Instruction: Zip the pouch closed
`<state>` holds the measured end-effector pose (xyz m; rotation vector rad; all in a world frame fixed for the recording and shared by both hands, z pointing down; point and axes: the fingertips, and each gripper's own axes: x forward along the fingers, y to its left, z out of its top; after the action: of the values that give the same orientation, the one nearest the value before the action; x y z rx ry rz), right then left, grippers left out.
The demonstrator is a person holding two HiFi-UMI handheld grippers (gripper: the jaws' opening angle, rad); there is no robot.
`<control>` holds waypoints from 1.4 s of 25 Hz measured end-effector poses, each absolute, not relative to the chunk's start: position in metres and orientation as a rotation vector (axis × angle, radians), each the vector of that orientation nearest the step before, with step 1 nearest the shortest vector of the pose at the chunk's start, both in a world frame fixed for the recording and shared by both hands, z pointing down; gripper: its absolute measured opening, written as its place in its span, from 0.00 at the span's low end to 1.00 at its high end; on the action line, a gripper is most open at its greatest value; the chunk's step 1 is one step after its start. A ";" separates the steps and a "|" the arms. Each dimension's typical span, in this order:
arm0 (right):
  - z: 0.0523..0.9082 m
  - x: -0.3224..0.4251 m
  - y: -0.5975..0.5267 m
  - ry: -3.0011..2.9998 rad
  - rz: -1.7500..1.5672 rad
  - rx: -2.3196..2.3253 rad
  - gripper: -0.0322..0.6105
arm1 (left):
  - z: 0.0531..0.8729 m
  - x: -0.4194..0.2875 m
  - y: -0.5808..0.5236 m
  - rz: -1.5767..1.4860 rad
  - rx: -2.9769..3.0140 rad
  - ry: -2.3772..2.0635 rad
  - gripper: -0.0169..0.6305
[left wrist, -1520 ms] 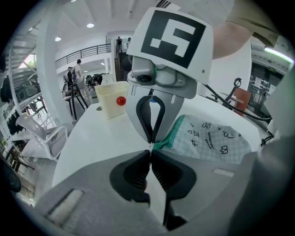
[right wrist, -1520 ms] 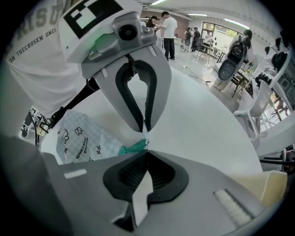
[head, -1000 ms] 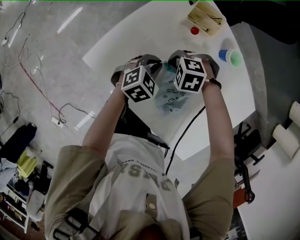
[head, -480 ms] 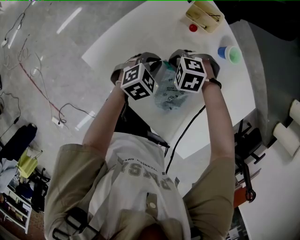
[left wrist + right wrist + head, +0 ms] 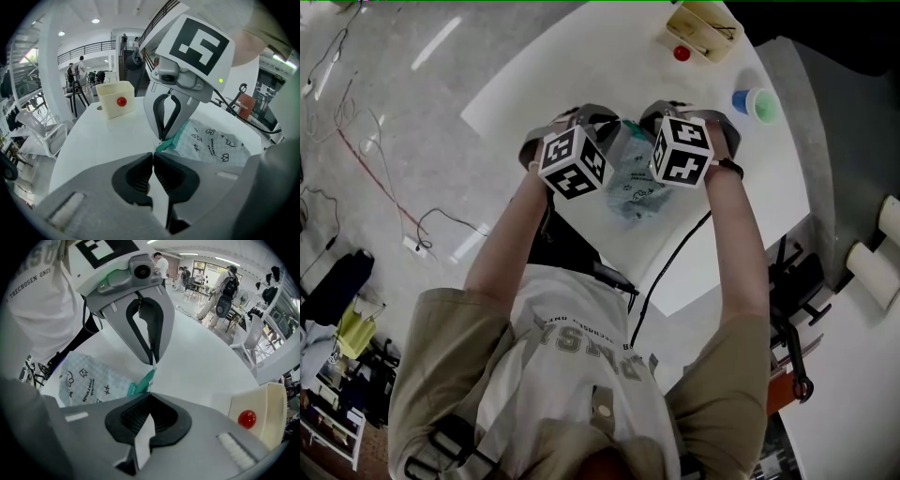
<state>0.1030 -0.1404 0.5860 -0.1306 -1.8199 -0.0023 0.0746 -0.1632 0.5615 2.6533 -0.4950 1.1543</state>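
A pale printed pouch [image 5: 636,185] with a teal zip edge lies on the white table [image 5: 741,187], between my two grippers. In the left gripper view the pouch [image 5: 213,146] spreads to the right, and its teal edge [image 5: 167,145] runs from the right gripper's closed tips to my left gripper [image 5: 153,169]. The left gripper is shut on that edge. In the right gripper view the teal edge [image 5: 143,382] hangs from the left gripper's closed tips down into my right gripper [image 5: 149,414], which is also shut on it. From the head view the marker cubes hide both sets of tips [image 5: 609,134] [image 5: 642,131].
A cream box [image 5: 705,28] with a red ball [image 5: 682,53] beside it stands at the table's far end. A blue cup [image 5: 741,100] and a green cup [image 5: 766,105] sit at the right. A black cable [image 5: 675,253] crosses the near table edge.
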 end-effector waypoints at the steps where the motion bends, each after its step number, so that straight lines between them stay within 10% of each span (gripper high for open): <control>1: 0.586 0.104 -0.140 -1.819 -0.004 -0.129 0.05 | 0.561 0.075 -0.163 1.154 2.654 -0.495 0.06; 35: 0.589 0.145 -0.120 -1.759 -0.006 -0.070 0.05 | 0.565 0.074 -0.151 1.185 2.650 -0.493 0.06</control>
<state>0.1447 -0.1199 0.5894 -0.0698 -1.7593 -0.0064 0.0737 -0.1509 0.5649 2.6502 -0.4927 1.1849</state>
